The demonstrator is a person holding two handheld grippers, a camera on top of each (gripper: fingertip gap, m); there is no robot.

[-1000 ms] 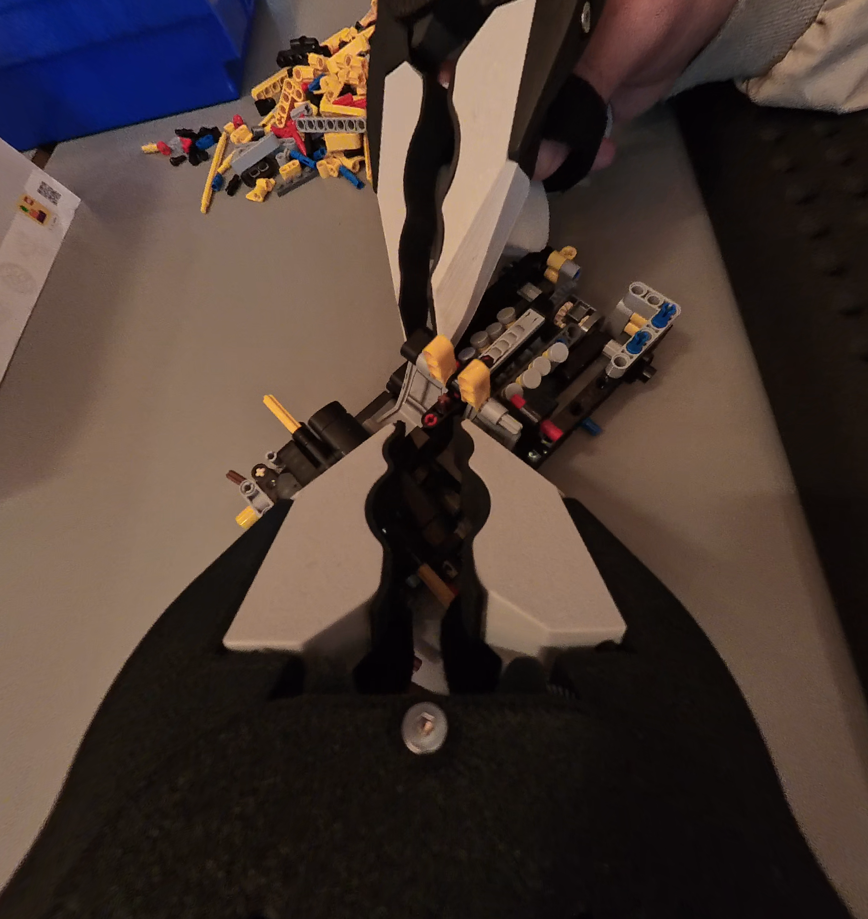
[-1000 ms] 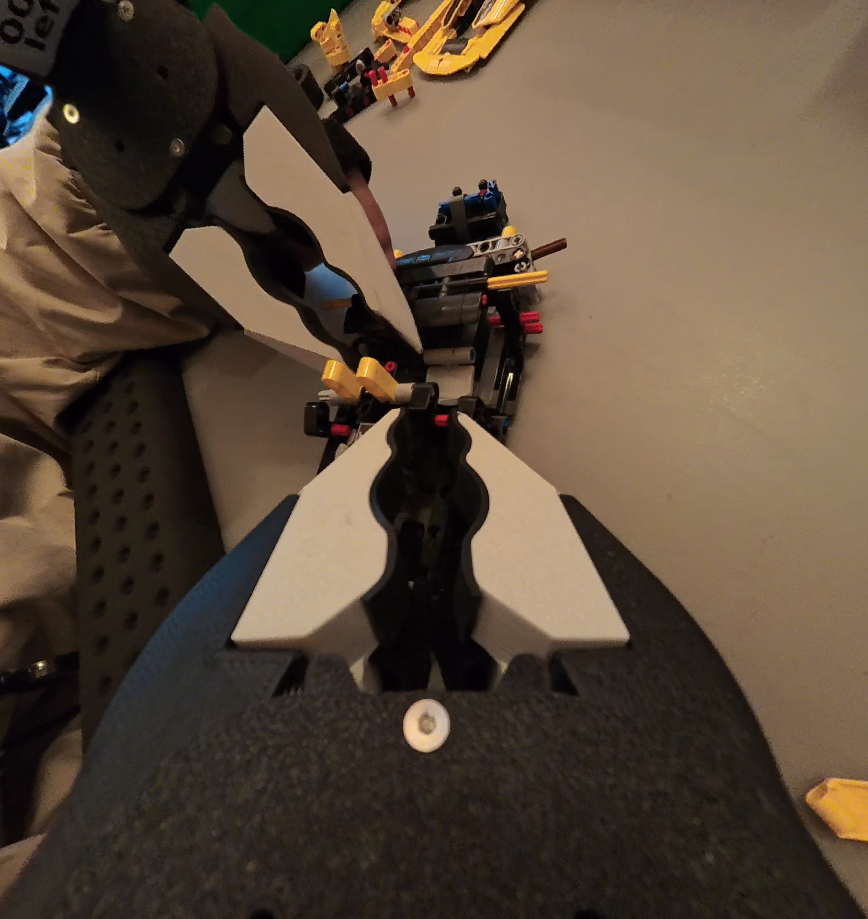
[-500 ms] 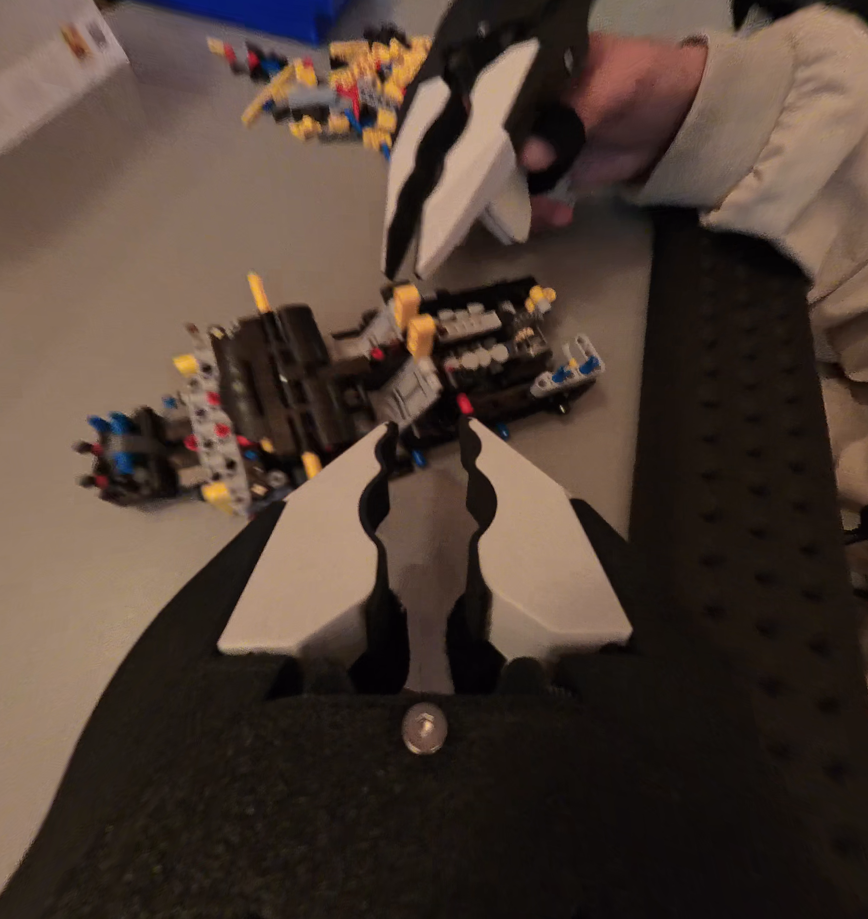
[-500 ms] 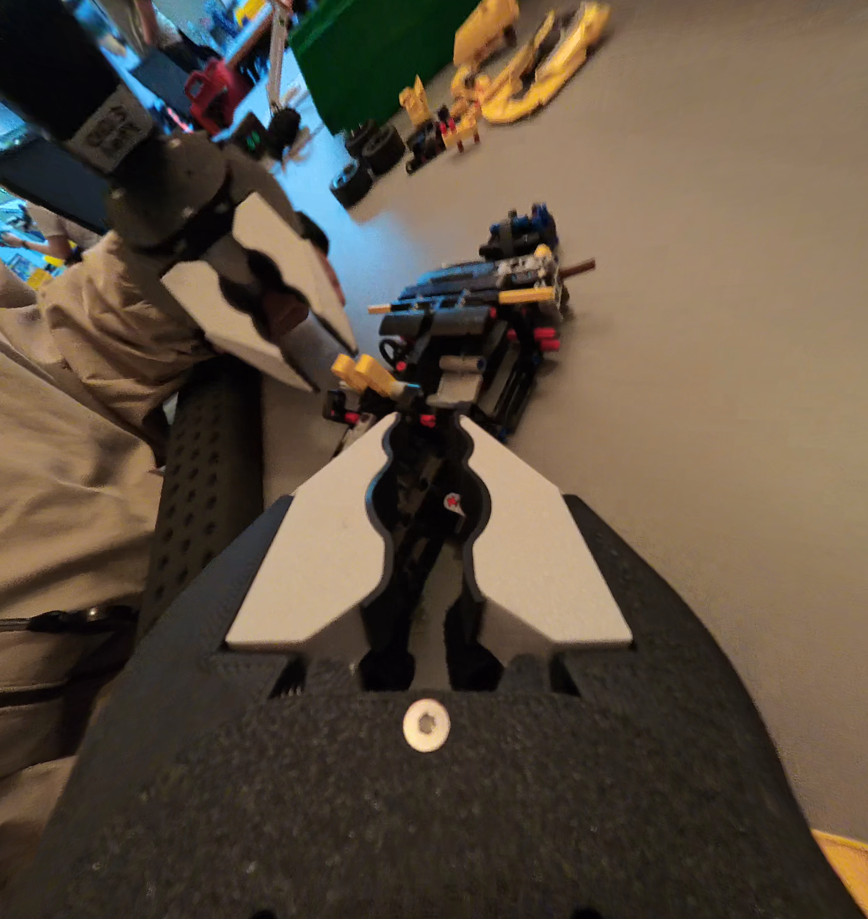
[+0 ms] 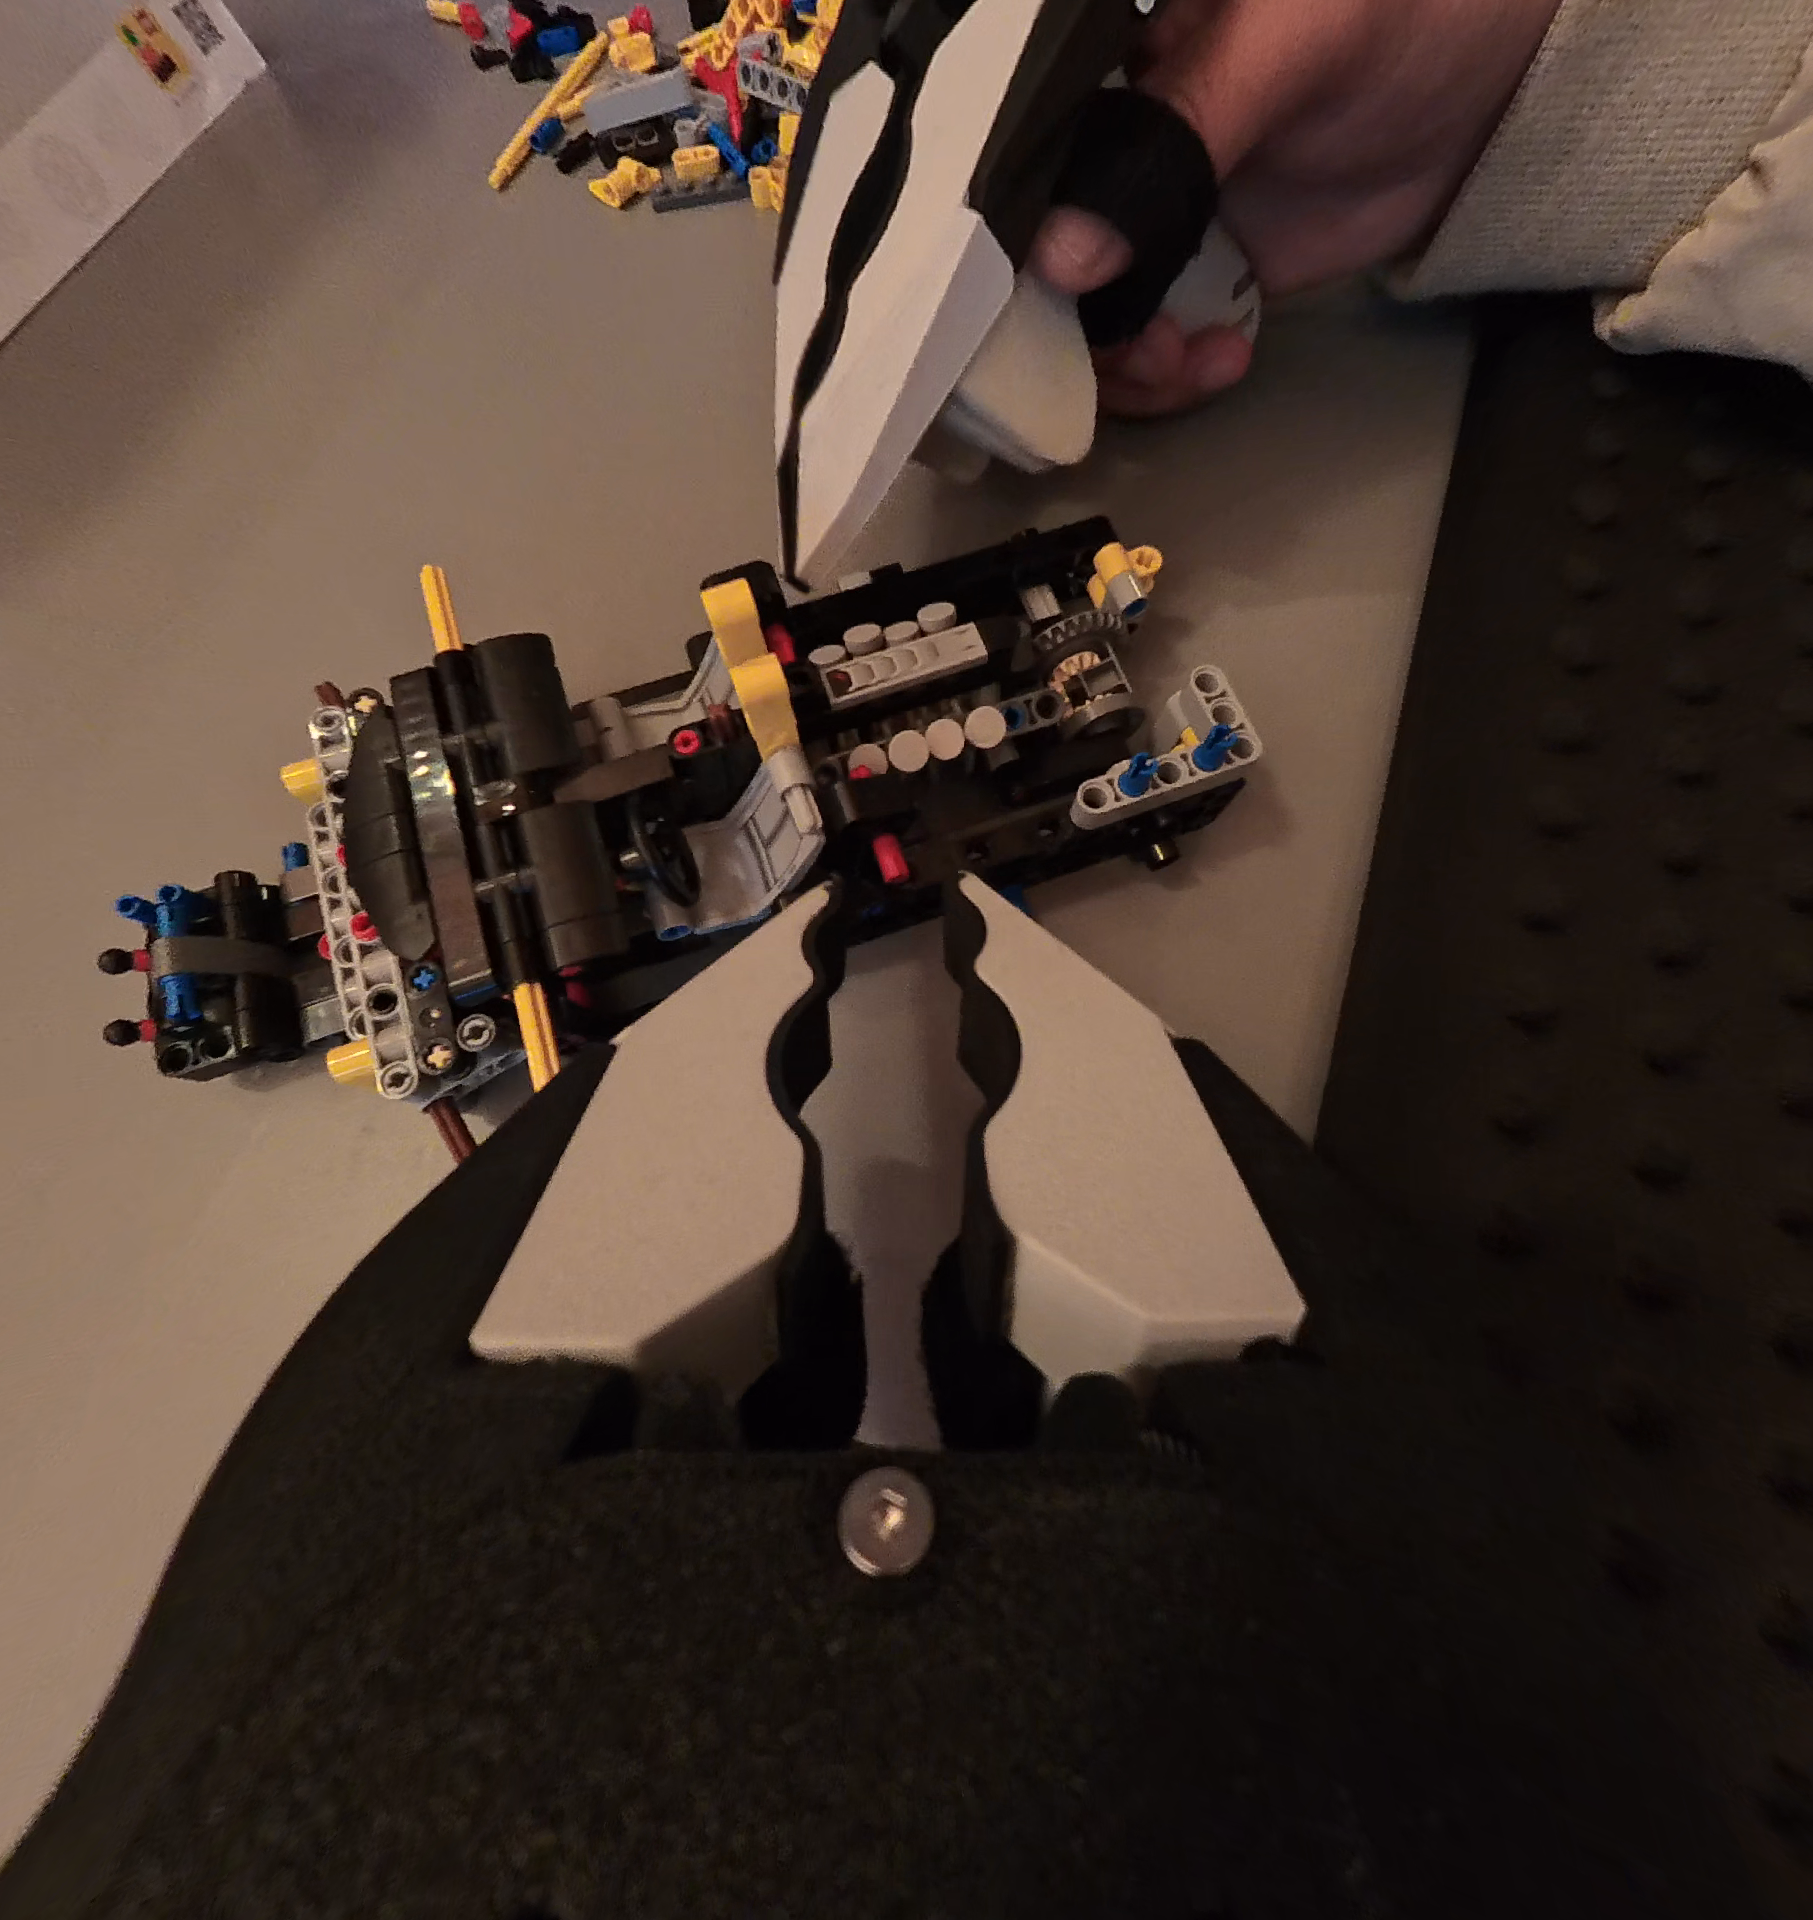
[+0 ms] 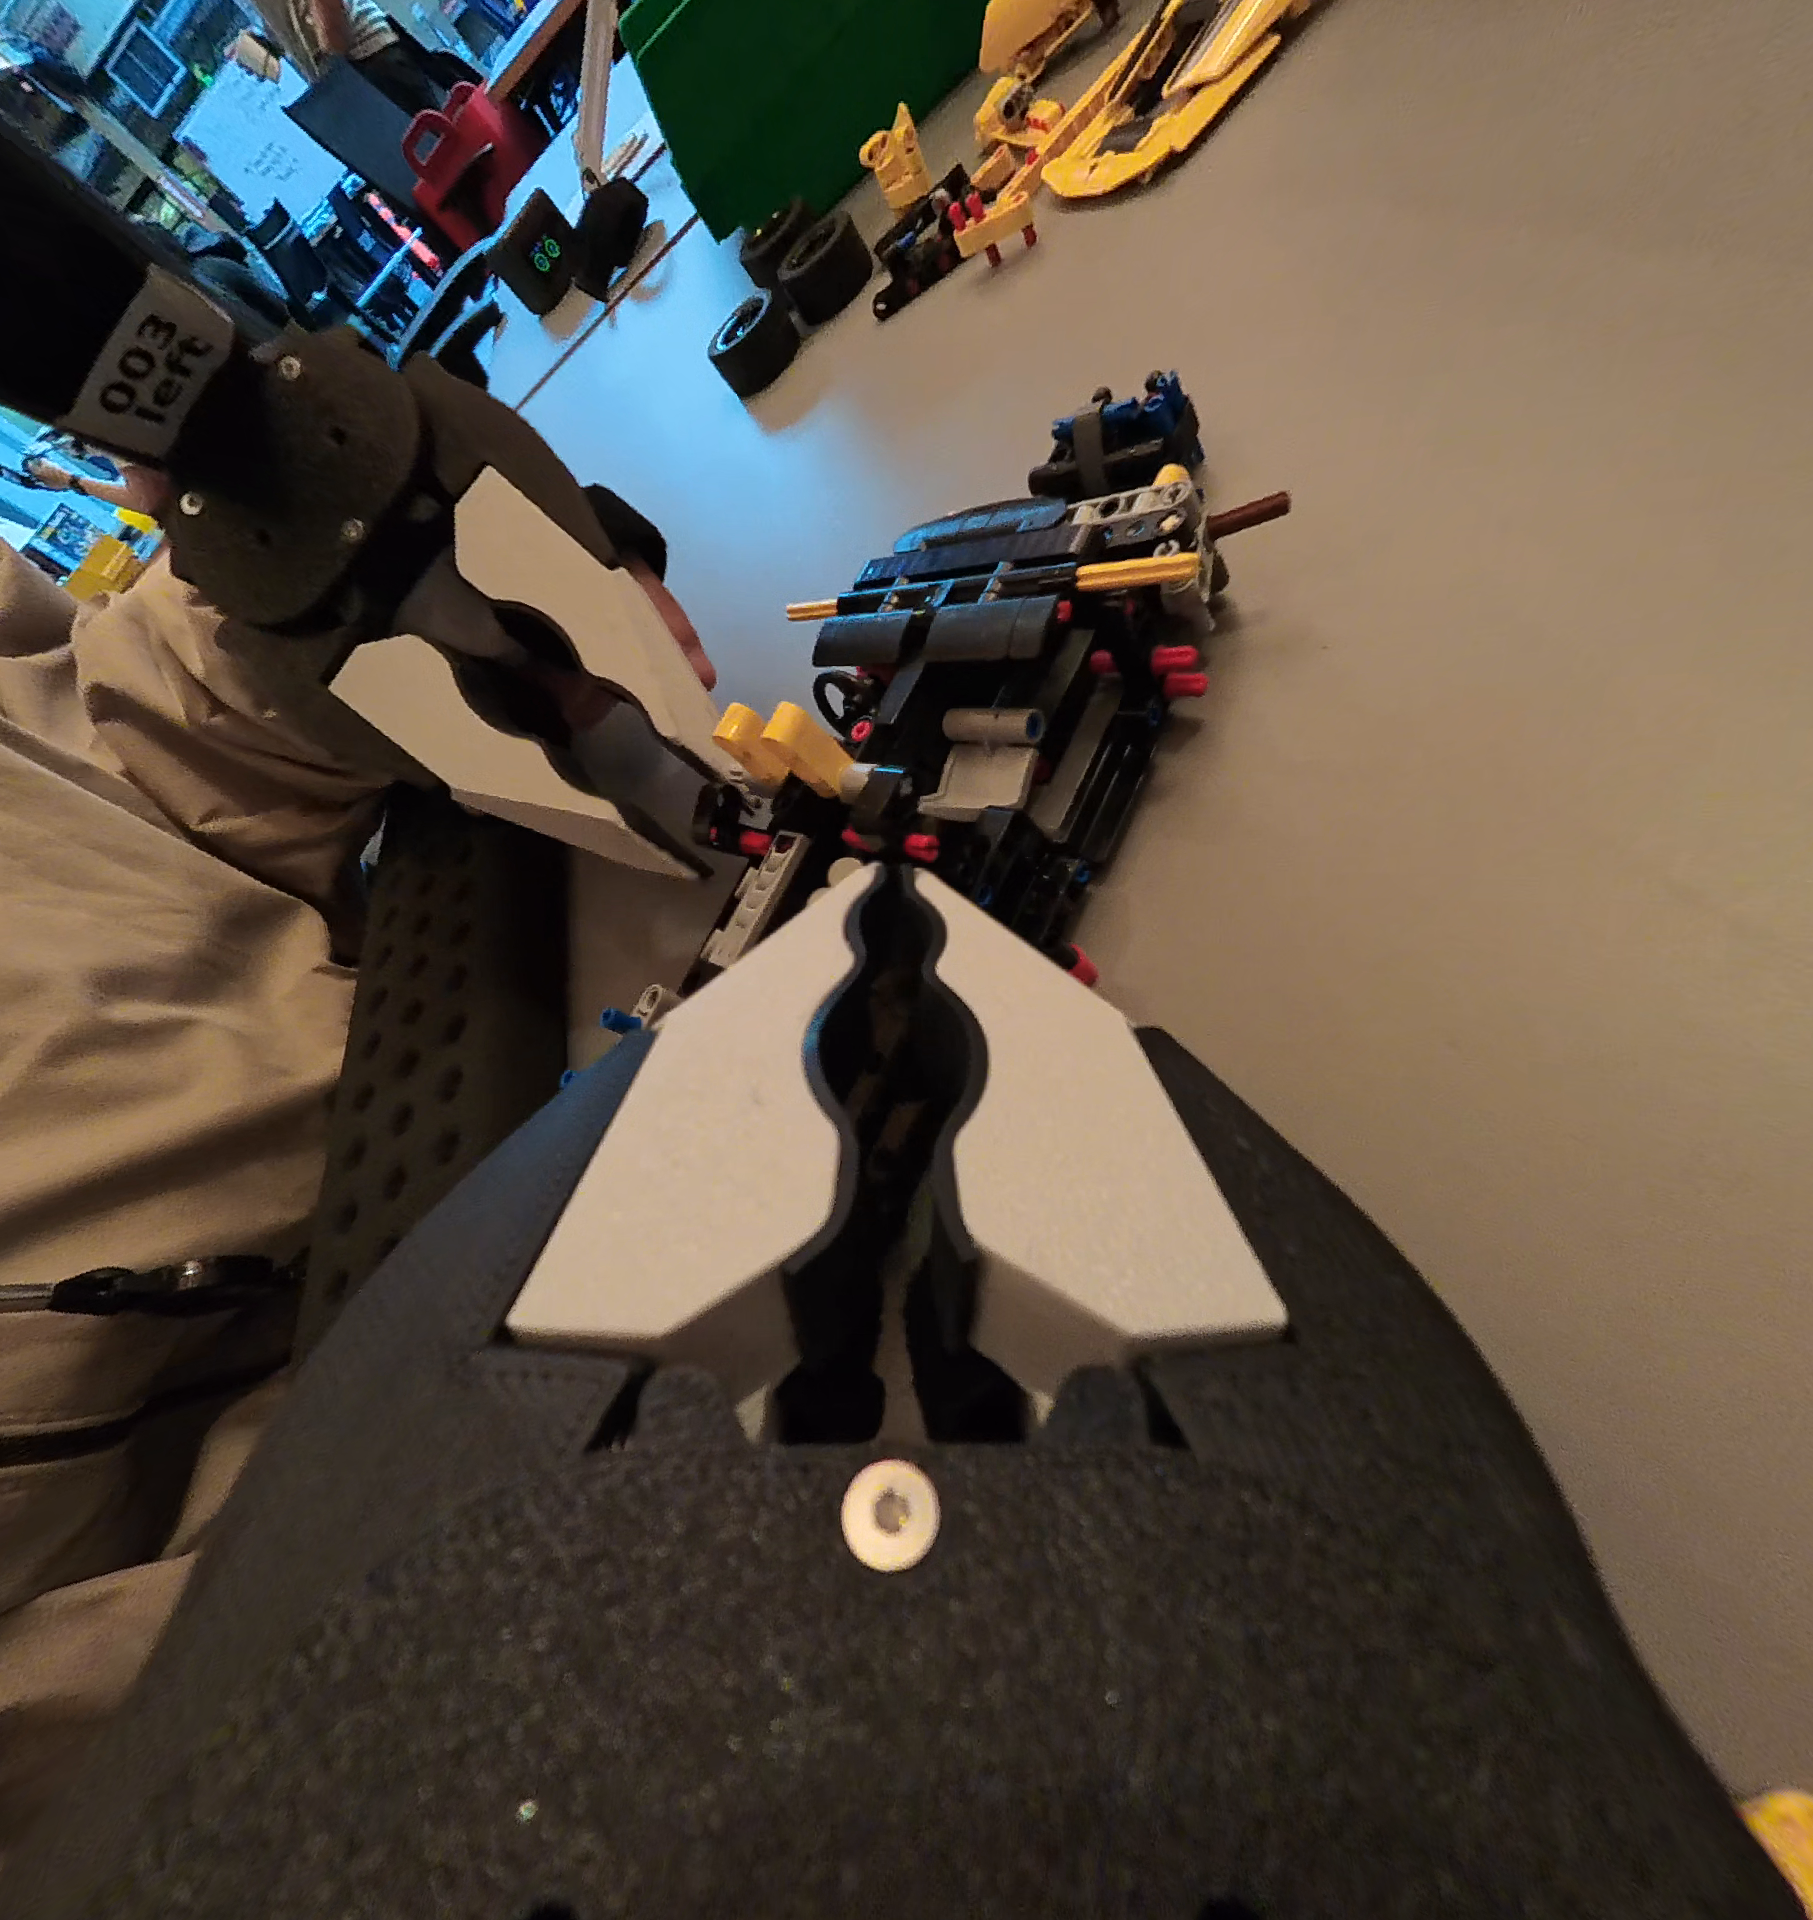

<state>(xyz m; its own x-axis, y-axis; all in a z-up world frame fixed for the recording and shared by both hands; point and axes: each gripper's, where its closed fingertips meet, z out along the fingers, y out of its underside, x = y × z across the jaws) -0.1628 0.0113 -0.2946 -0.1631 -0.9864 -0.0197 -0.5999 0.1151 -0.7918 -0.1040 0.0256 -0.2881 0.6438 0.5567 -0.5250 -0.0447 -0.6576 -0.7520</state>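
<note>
A black, grey and yellow brick-built vehicle chassis [image 5: 673, 790] lies on the grey table [image 5: 258, 468]. My left gripper [image 5: 894, 894] is open and empty. Its fingertips sit just at the chassis's near side rail, by a red pin. My right gripper [image 5: 793, 577] comes down from above. Its jaws are together and its tips touch the chassis's far edge beside two yellow pieces [image 5: 746, 665]. In the right wrist view my right gripper [image 6: 897, 873] is shut against the black frame of the chassis [image 6: 1016, 665]. The left gripper [image 6: 710, 821] stands open at the left.
A pile of loose yellow, black and red bricks [image 5: 673, 104] lies at the far end, with a white paper sheet [image 5: 50, 187] far left. A black dimpled surface [image 5: 1608, 1039] borders the table. Black tyres [image 6: 788, 281], yellow panels [image 6: 1141, 104] and a green bin [image 6: 777, 94] lie beyond. Left tips to right tips: about 7 centimetres.
My left gripper let go of the chassis, opened and drew back to its side. My right gripper lifted off and came back down on the far edge.
</note>
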